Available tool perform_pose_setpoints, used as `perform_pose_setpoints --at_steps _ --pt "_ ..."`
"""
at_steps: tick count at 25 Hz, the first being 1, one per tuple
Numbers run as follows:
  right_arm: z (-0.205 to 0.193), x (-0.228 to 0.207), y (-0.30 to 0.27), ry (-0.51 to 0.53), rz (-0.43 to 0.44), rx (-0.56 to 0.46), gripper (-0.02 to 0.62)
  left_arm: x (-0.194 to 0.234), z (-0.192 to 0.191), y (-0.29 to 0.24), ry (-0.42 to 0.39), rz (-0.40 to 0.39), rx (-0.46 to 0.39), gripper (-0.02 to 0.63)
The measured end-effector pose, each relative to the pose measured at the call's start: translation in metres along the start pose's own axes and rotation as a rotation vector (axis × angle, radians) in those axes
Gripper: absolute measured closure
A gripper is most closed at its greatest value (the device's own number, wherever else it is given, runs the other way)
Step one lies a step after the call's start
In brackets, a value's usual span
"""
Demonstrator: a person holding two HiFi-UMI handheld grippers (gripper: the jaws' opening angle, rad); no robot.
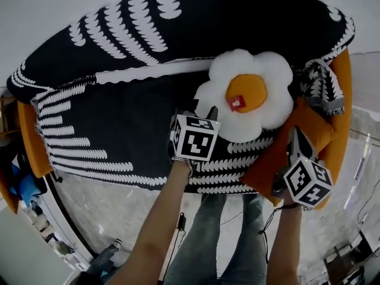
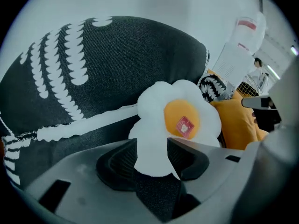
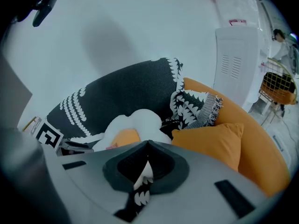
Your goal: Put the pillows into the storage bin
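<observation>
Nearest, the left gripper is over the front of the sofa seat with its fingers spread wide. A white petal of the flower pillow shows in the gap between them, but the pads do not seem to press on it. To the right, the right gripper has its fingers drawn together at the tips with nothing in them. It sits just beside the near corner of the orange pillow.

Both pillows lie on the black-and-white throw at the right end of the orange sofa, the flower pillow leaning on the backrest. The step in hand looks like the reach for the first pillow, and nothing is lifted yet.

Next, the left fingers probably need to go deeper over the petal and close firmly, since soft stuffing may slip from a shallow bite. The right fingers would have to open before taking the orange pillow.

The storage bin shows in no view. In the head view the right gripper's marker cube covers part of the orange pillow. A fringed patterned fabric lies on the far right arm, and whether it is another cushion or a fold of the throw is hard to tell.
</observation>
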State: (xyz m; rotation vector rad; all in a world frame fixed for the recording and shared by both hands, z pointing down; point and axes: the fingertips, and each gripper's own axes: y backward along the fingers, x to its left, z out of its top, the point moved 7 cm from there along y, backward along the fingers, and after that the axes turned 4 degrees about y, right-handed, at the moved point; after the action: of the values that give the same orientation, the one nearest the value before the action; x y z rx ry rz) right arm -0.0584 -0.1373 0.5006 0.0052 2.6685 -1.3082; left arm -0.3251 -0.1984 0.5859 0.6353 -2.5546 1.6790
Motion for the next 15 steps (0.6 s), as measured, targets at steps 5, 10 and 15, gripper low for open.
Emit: perform_pose_setpoints --at_steps 5,10,15 --pt "-0.006 0.009 -0.014 0.017 0.016 0.027 0.594 0.013 -0.004 -0.016 0.005 -0.006 0.031 0.402" --pt "-0.010 0.003 -0.019 0.018 0.021 0.039 0.594 0.012 -0.007 -0.025 -0.001 -0.003 0.037 0.402" --pt "-0.012 0.015 -0.012 0.019 0.028 0.042 0.594 0.018 -0.011 -0.028 -0.005 0.004 0.039 0.403"
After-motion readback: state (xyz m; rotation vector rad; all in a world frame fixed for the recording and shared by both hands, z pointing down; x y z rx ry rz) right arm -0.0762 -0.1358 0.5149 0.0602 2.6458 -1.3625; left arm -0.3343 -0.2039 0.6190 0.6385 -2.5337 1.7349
